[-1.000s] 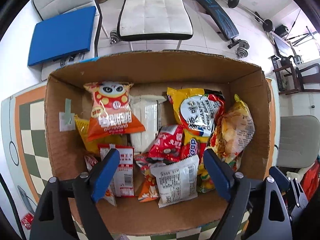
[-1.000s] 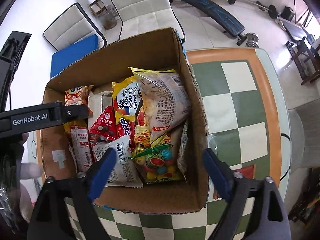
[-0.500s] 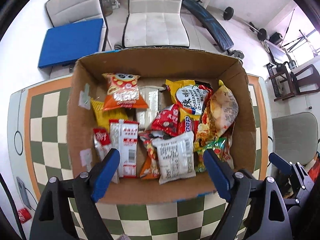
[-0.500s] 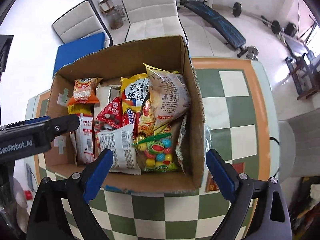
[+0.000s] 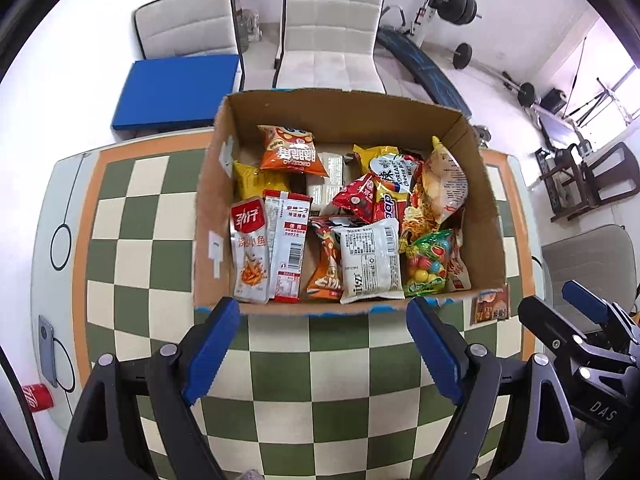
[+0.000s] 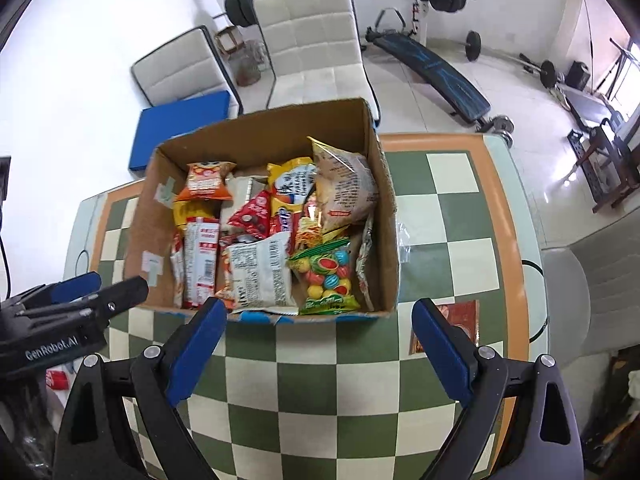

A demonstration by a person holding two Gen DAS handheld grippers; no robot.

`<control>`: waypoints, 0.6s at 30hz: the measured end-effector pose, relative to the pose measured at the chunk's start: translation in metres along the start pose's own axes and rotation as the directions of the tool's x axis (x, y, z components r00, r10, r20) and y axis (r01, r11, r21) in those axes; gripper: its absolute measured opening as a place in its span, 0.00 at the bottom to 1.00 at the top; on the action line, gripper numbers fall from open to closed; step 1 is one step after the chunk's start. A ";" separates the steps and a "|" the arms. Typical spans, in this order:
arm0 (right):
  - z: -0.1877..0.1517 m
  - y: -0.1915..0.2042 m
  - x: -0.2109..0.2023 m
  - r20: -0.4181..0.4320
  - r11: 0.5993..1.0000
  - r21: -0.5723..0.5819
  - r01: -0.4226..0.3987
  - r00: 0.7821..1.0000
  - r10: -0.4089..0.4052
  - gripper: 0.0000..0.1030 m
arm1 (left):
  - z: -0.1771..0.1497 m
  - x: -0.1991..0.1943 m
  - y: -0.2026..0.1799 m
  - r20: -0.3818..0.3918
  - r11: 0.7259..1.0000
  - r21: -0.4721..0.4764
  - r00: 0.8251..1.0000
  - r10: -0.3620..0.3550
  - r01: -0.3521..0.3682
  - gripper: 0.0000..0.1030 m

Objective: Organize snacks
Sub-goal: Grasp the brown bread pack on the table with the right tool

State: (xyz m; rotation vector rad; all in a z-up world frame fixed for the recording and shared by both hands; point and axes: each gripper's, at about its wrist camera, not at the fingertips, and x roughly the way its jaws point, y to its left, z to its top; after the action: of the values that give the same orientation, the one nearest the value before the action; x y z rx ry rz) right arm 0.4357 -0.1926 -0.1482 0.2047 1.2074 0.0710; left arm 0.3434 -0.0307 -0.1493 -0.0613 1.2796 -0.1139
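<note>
Both grippers have been drawn back and up from the cardboard box (image 5: 486, 216) since the earlier frames, so more checkered table (image 5: 320, 380) is shown.

Box: set at the table's far edge, packed with snacks (image 5: 372, 260).

Left gripper (image 5: 322, 346) and right gripper (image 6: 320, 346): jaws apart, nothing held.

Stray packet (image 5: 491, 307): left outside, by the box's near right corner.

Risk: the packet may be overlooked, or the crowded bags snagged and spilled.
</note>
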 end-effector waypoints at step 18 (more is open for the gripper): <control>-0.054 -0.147 0.070 -0.176 0.963 0.270 0.020 0.984 0.029 0.93 | -0.028 0.038 -0.039 0.037 0.995 -0.096 0.998 0.044 -0.041 0.83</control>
State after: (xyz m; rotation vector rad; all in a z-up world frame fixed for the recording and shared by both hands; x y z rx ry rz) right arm 0.4025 -0.3190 -0.2601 0.4487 1.3947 -0.0743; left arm 0.3253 -0.0734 -0.1892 -0.1178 1.2466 -0.0149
